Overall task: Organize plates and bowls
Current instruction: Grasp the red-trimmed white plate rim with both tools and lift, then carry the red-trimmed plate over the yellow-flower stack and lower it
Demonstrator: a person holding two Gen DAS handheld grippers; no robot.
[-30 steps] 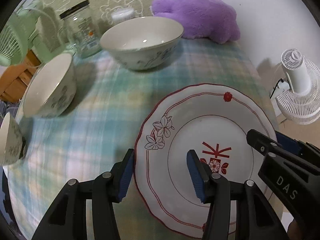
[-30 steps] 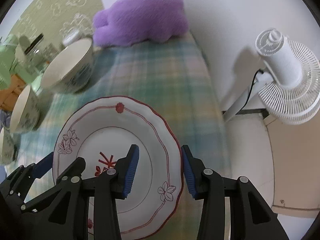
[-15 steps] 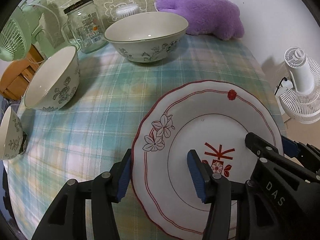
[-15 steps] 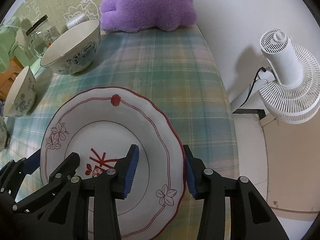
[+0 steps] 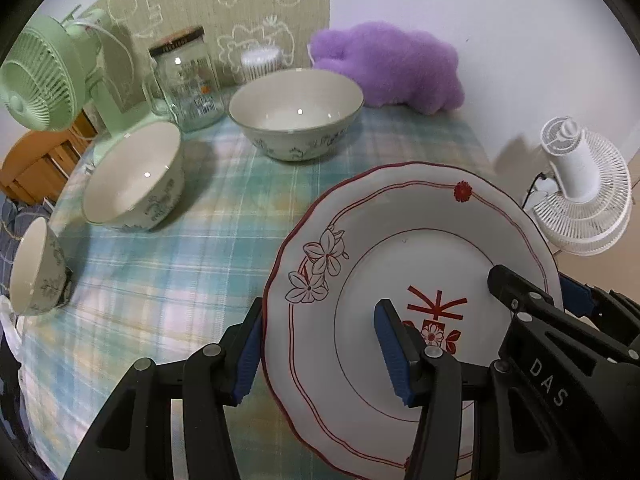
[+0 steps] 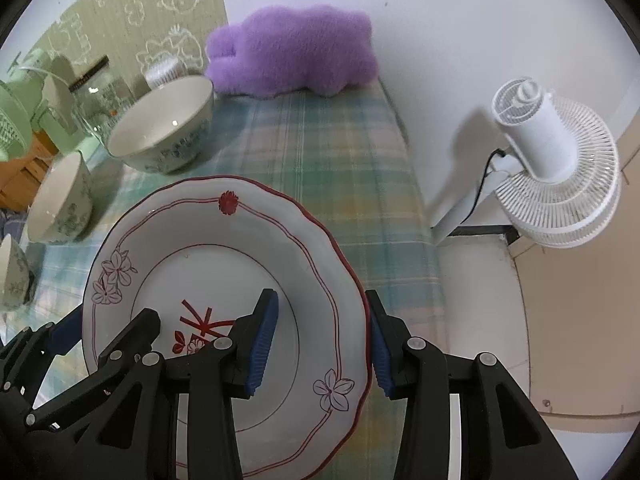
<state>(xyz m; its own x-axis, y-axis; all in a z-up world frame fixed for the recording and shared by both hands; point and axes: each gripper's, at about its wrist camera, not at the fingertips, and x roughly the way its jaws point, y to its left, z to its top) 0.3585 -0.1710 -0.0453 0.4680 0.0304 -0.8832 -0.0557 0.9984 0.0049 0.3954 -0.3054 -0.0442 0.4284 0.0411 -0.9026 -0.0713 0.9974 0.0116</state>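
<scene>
A white plate (image 5: 400, 248) with red trim and flower marks is held a little above the plaid tablecloth (image 5: 168, 280). My left gripper (image 5: 320, 344) is shut on its left rim, one pad under the edge and one on the plate's face. At the opposite rim my right gripper (image 6: 320, 332) grips the plate (image 6: 208, 240) the same way. Three floral bowls stand beyond on the left: a large one (image 5: 296, 112), a medium one (image 5: 132, 184) and a small one (image 5: 34, 268).
At the back of the table are a glass jar (image 5: 192, 80), a green fan (image 5: 40, 84), a small white tub (image 5: 262, 62) and a purple plush toy (image 5: 392, 64). A white floor fan (image 6: 556, 168) stands beside the table's right edge, below table height.
Both grippers have risen together with the plate between them. The plate now covers more of the cloth, and the bowls and back wall sit lower and farther in both views.
</scene>
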